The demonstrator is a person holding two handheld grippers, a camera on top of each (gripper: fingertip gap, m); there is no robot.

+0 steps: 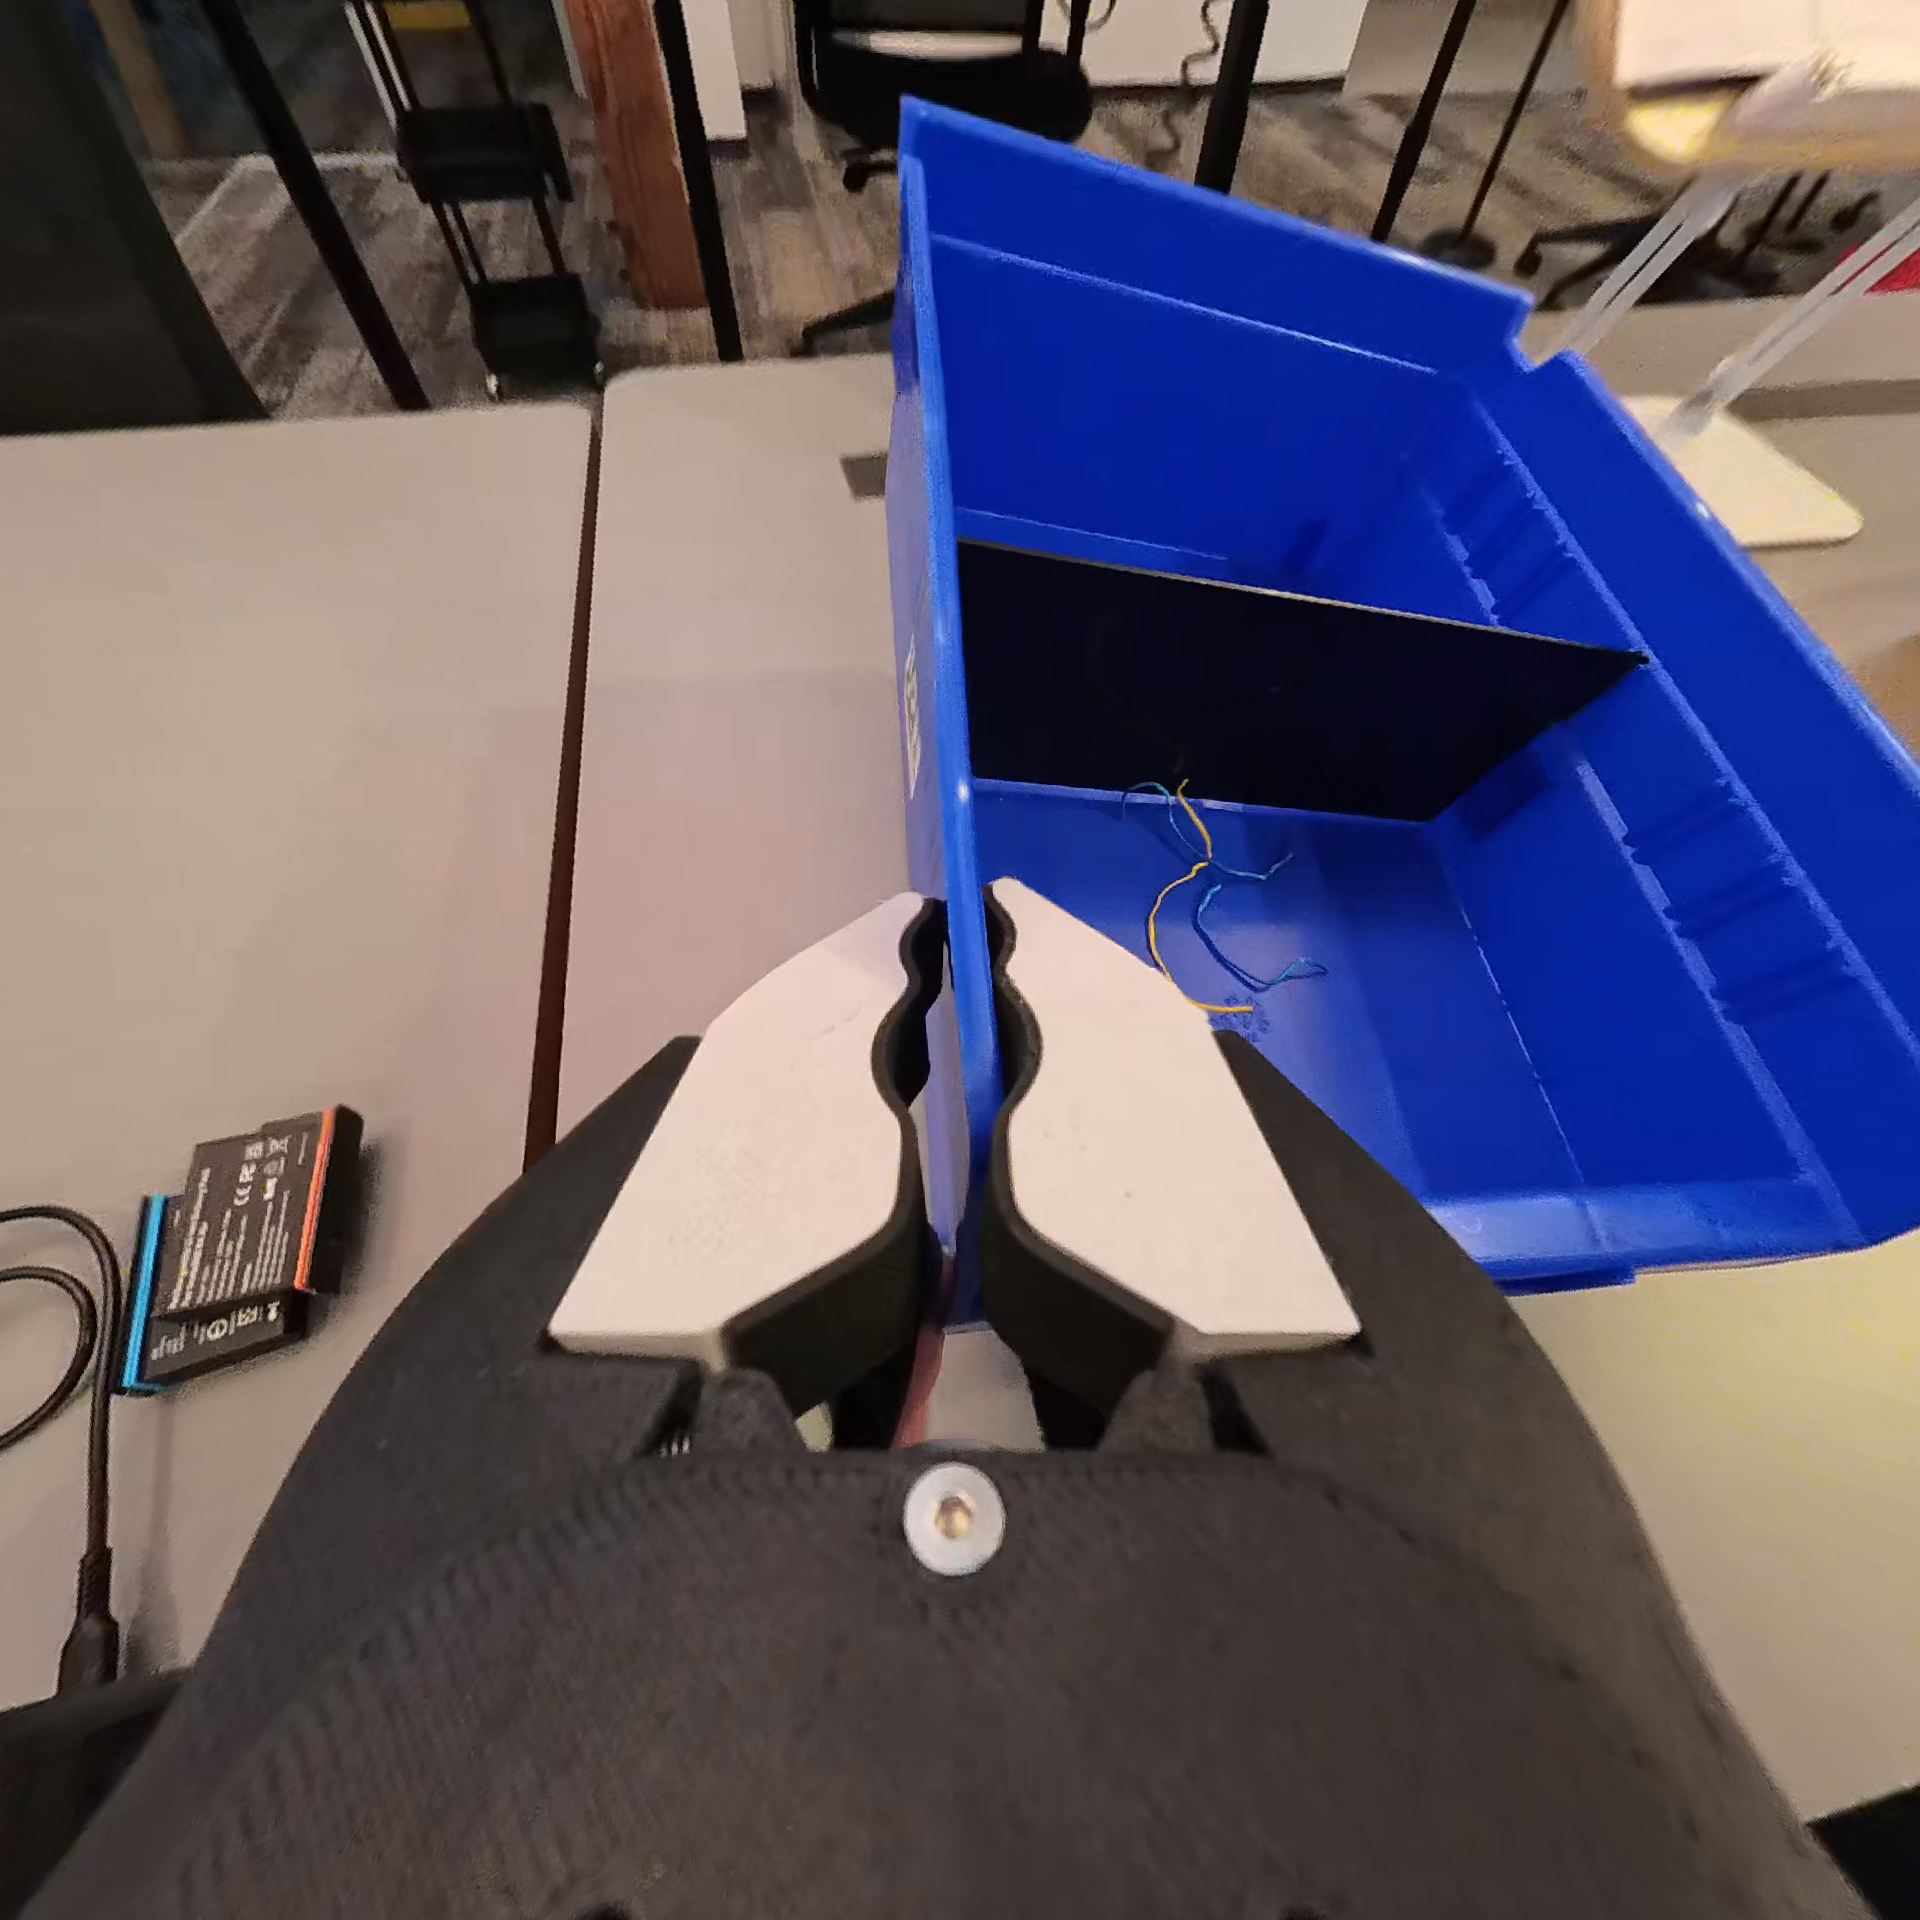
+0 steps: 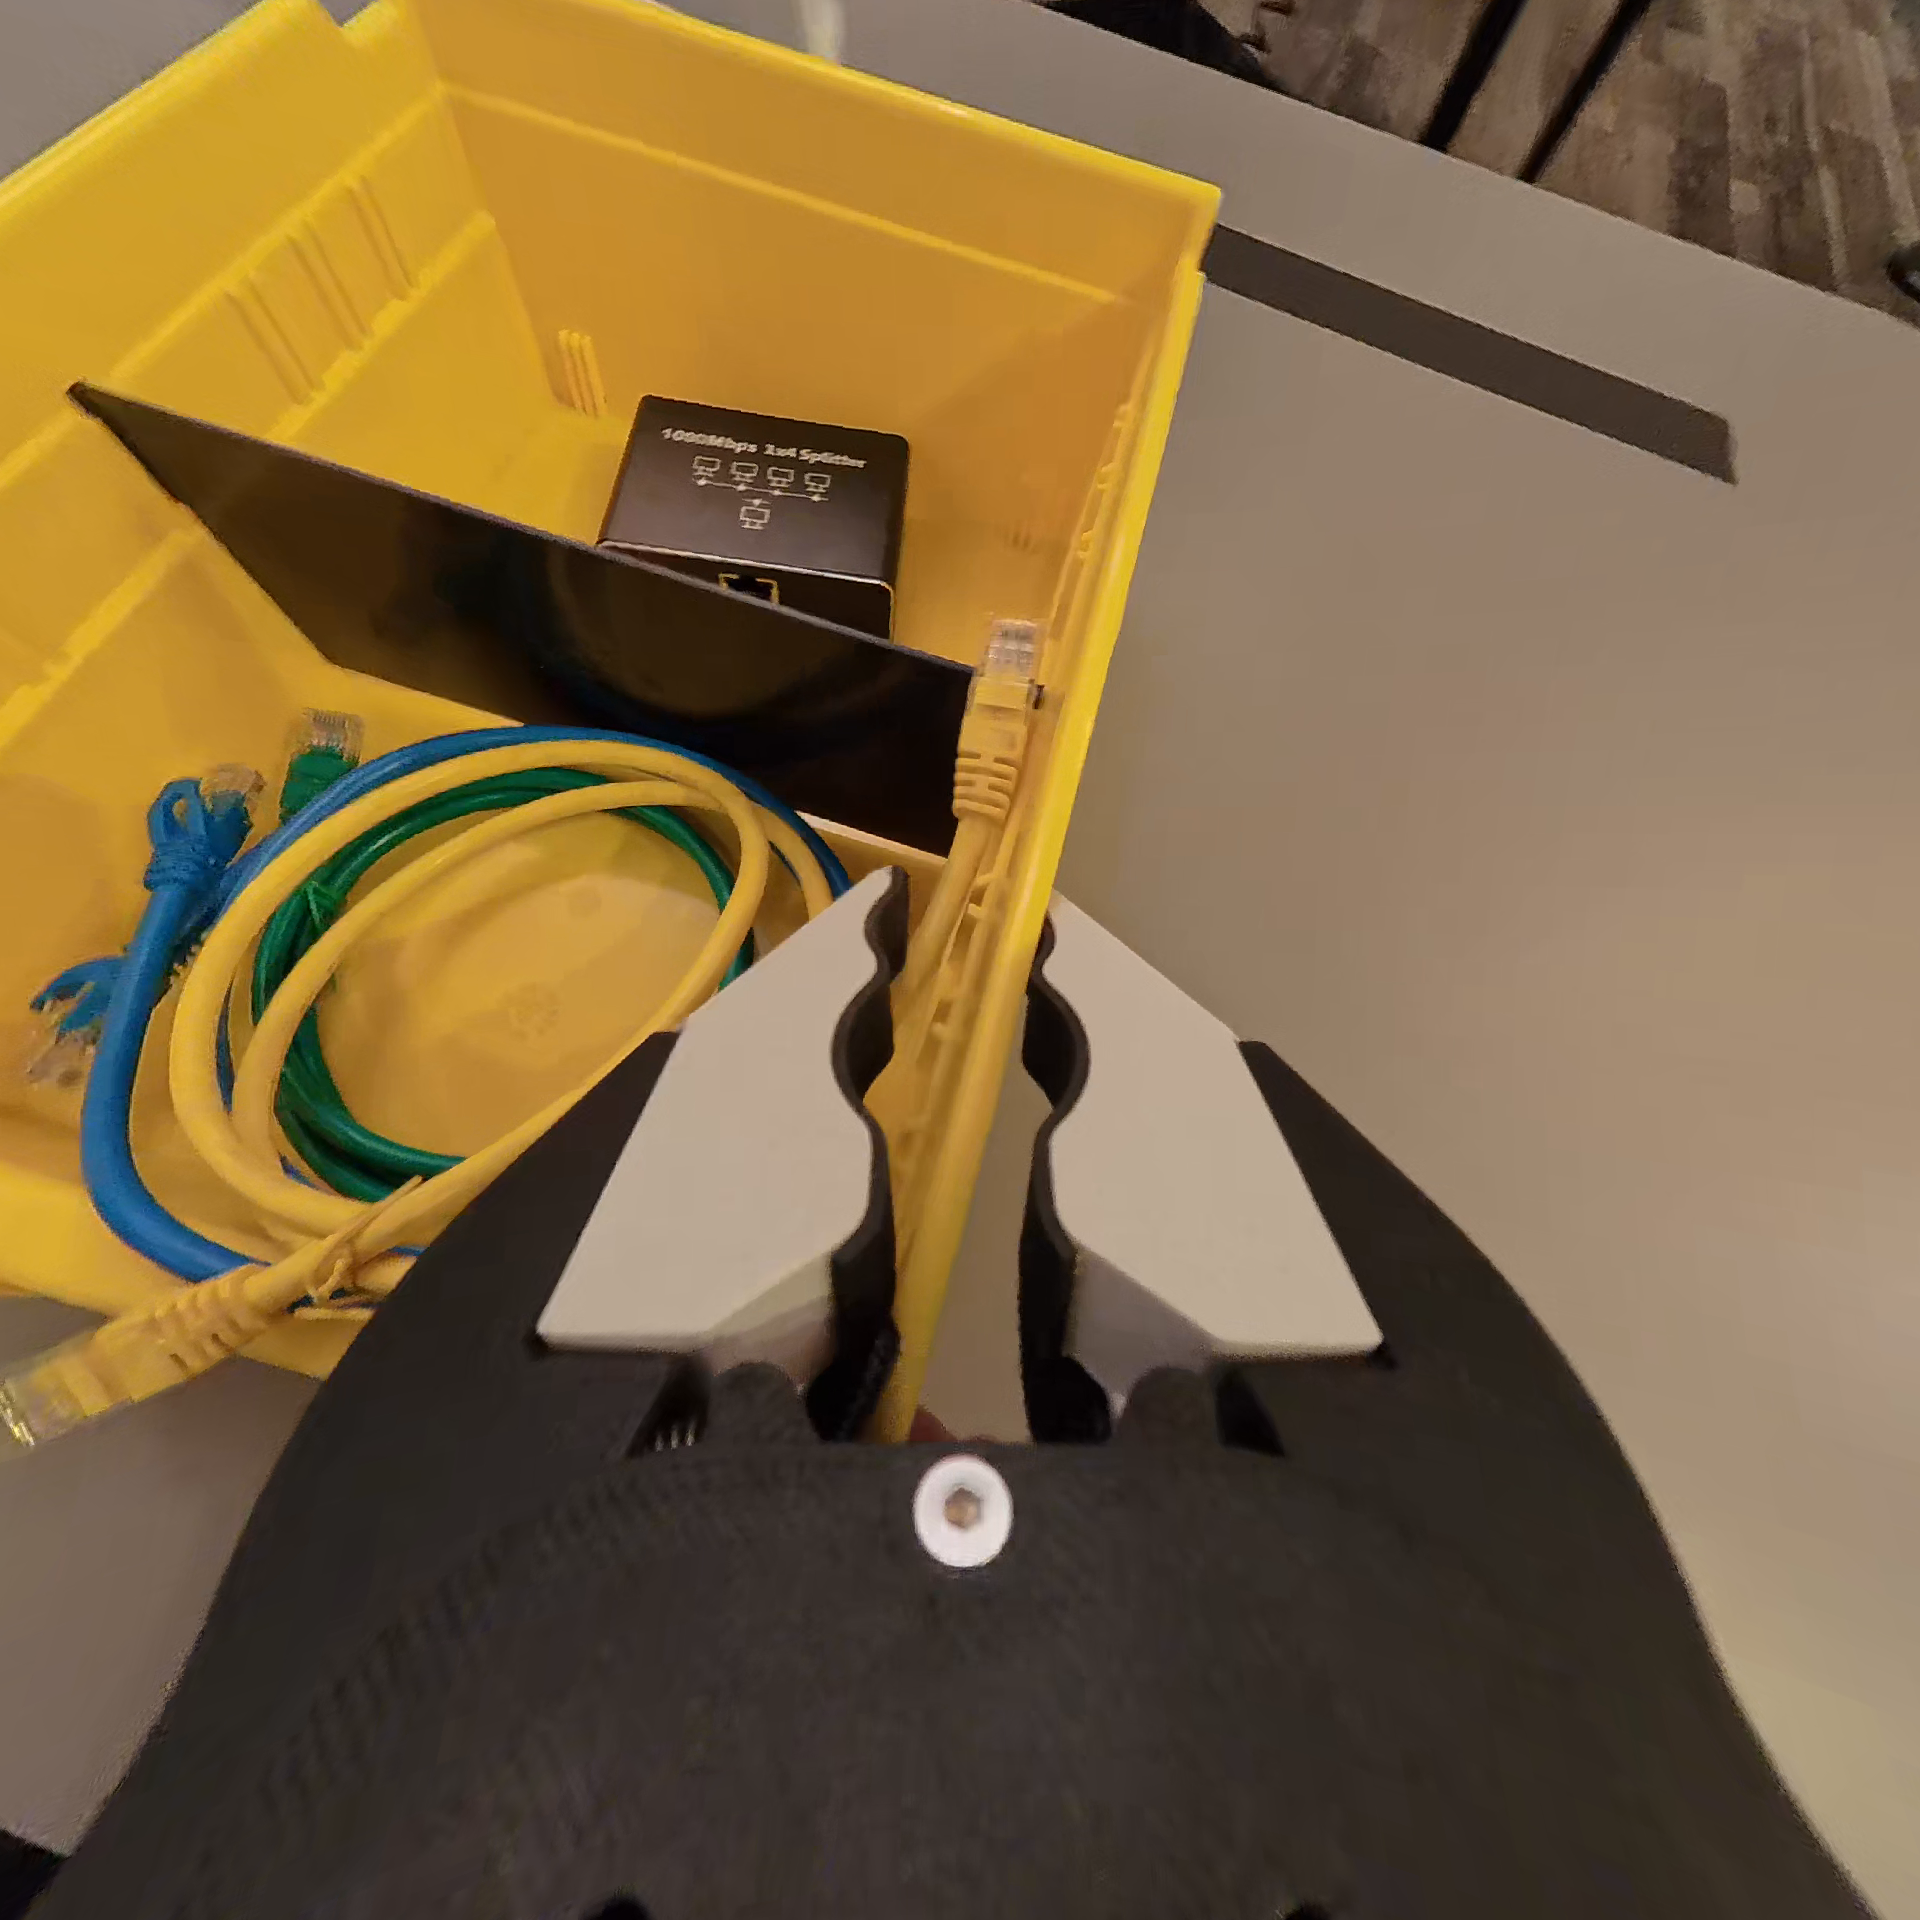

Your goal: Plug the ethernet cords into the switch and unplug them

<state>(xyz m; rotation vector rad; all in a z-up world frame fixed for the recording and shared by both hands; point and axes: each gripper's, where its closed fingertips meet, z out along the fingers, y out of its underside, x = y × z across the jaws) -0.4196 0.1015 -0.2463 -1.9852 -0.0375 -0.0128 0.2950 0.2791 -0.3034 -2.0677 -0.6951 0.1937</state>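
My left gripper (image 1: 964,906) is shut on the left wall of a blue bin (image 1: 1299,1039), which tilts above the grey table. The bin has a black divider (image 1: 1247,696) and holds only thin loose threads (image 1: 1205,894). My right gripper (image 2: 966,914) is shut on the right wall of a yellow bin (image 2: 727,187). Behind its black divider (image 2: 520,623) sits the black switch (image 2: 758,499). In front lie coiled yellow (image 2: 312,904), blue (image 2: 125,1039) and green (image 2: 343,1122) ethernet cords. One yellow plug (image 2: 997,707) stands by the gripped wall, another (image 2: 83,1371) hangs over the front rim.
Two grey tables (image 1: 291,727) meet at a seam. Two black battery-like packs (image 1: 249,1226) and a black cable (image 1: 94,1403) lie at the left. A white stand base (image 1: 1766,478) sits behind the blue bin. Chairs and black legs stand on the floor beyond.
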